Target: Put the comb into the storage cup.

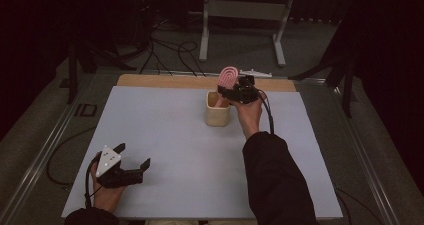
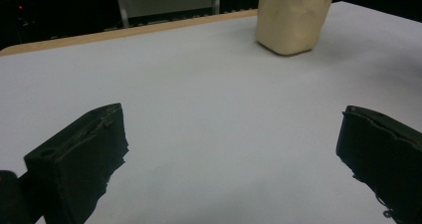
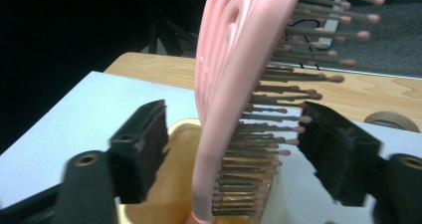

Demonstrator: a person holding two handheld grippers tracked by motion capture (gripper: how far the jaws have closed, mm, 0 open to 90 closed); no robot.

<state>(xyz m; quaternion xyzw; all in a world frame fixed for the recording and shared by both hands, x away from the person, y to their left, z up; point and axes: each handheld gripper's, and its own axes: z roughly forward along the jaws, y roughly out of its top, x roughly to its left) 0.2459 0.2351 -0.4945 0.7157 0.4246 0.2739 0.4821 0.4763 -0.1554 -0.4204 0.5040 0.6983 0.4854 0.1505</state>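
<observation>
Hairbrush point(image 3: 234, 109) handle hidden – sunk inside cup point(image 3: 164, 194).

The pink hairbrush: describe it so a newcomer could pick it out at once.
Start at the white table and go to its far edge, where a cream, squarish plastic cup stands. The pink plastic hairbrush stands handle-down in that cup, its oval head rising above the rim. Its rows of brown, ball-tipped bristles set it apart.

Black tongs point(image 1: 132, 157), grey three-cornered plate point(image 1: 108, 159), dark sleeves point(image 1: 274, 180)
</observation>
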